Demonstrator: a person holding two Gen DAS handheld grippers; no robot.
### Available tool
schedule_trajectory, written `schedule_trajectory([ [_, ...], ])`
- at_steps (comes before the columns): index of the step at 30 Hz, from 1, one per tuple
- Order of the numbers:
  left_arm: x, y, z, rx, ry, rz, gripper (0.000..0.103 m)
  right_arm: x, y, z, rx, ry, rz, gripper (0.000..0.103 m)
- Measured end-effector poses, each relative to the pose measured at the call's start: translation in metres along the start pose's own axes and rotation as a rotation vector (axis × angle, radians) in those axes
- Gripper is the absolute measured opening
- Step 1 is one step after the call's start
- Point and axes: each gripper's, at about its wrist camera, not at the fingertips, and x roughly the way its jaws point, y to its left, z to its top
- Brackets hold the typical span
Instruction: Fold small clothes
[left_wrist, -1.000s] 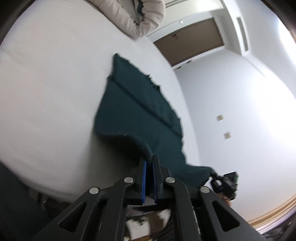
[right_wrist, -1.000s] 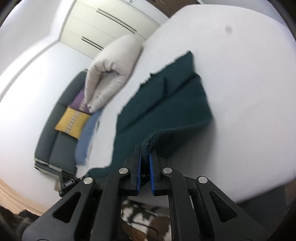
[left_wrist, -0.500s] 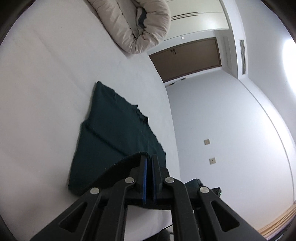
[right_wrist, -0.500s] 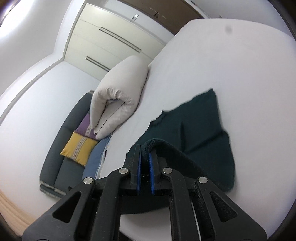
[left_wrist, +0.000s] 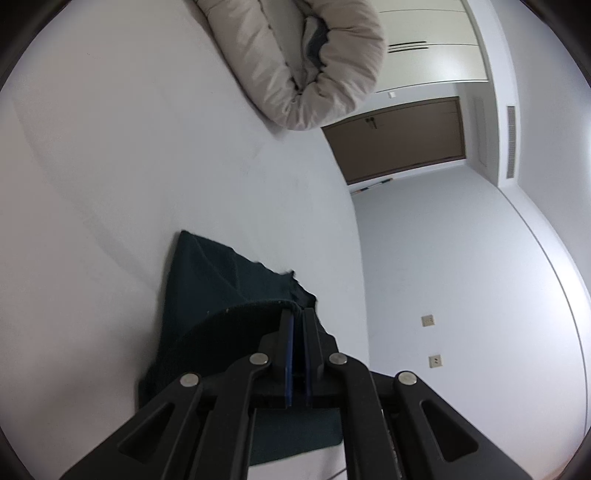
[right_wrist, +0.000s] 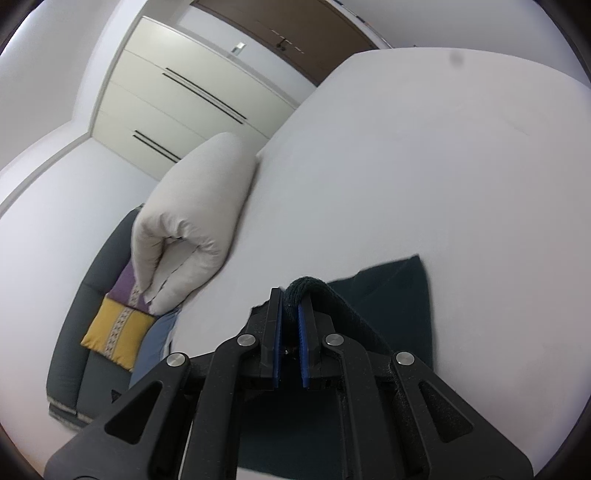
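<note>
A dark green garment (left_wrist: 207, 280) lies on the white bed (left_wrist: 110, 166), its near edge lifted and carried over the flat part. My left gripper (left_wrist: 297, 314) is shut on that lifted hem, which curves away to the left of the fingers. In the right wrist view the same dark green garment (right_wrist: 402, 288) lies on the white bed (right_wrist: 424, 166), and my right gripper (right_wrist: 291, 295) is shut on the other end of the hem, which bulges between its blue pads. The cloth under both grippers is hidden by their black frames.
A rolled beige duvet (left_wrist: 303, 62) lies at the far end of the bed, seen again as the beige duvet (right_wrist: 192, 214). A grey sofa (right_wrist: 92, 306) with a yellow cushion (right_wrist: 118, 332) stands to the left. A brown door (left_wrist: 399, 140) and white wardrobes (right_wrist: 177, 92) line the walls.
Both grippers have carried the lifted hem forward over the garment toward its far edge. Less flat cloth shows ahead of them, and the duvet looms closer.
</note>
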Motion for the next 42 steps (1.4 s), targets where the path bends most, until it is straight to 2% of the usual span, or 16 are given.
schedule_trajectory([
  [9,0.052,0.016,0.034,-0.017,-0.026,0.045,0.005,0.086,-0.043,0.029,0.049,0.025,-0.094,0.006],
  [14,0.085,0.031,0.051,-0.011,-0.018,0.122,0.006,0.138,-0.065,0.043,0.067,0.067,-0.208,0.011],
  [15,0.091,0.036,0.054,-0.020,-0.005,0.152,0.009,0.143,-0.069,0.045,0.074,0.067,-0.223,0.014],
  [16,0.097,0.041,0.056,-0.034,0.008,0.176,0.022,0.148,-0.074,0.047,0.084,0.061,-0.231,0.030],
  [17,0.100,0.044,0.056,-0.043,0.014,0.174,0.029,0.152,-0.078,0.049,0.097,0.047,-0.229,0.051],
  [19,0.098,0.044,0.055,-0.045,0.014,0.142,0.046,0.149,-0.080,0.050,0.101,0.005,-0.218,0.057],
  [22,0.086,0.038,0.050,-0.028,-0.005,0.137,0.058,0.147,-0.077,0.049,0.055,0.010,-0.228,0.057],
  [24,0.075,0.034,0.046,-0.017,-0.016,0.118,0.059,0.140,-0.070,0.044,0.032,0.014,-0.227,0.057],
  [27,0.057,0.028,0.037,0.016,-0.034,0.138,0.060,0.126,-0.061,0.034,-0.025,0.021,-0.234,0.057],
  [31,0.037,0.020,0.012,0.120,-0.030,0.204,0.060,0.110,-0.038,0.008,-0.173,0.055,-0.260,0.057],
  [32,0.032,0.019,0.003,0.147,-0.025,0.223,0.060,0.100,-0.034,-0.010,-0.225,0.066,-0.268,0.057],
  [35,0.019,0.020,-0.029,0.232,-0.012,0.283,0.060,0.095,-0.021,-0.035,-0.324,0.091,-0.291,0.057],
  [39,0.008,0.024,-0.063,0.309,-0.007,0.346,0.060,0.084,-0.013,-0.067,-0.408,0.105,-0.320,0.055],
  [42,0.000,0.023,-0.079,0.349,-0.014,0.363,0.060,0.076,-0.015,-0.085,-0.426,0.107,-0.363,0.052],
])
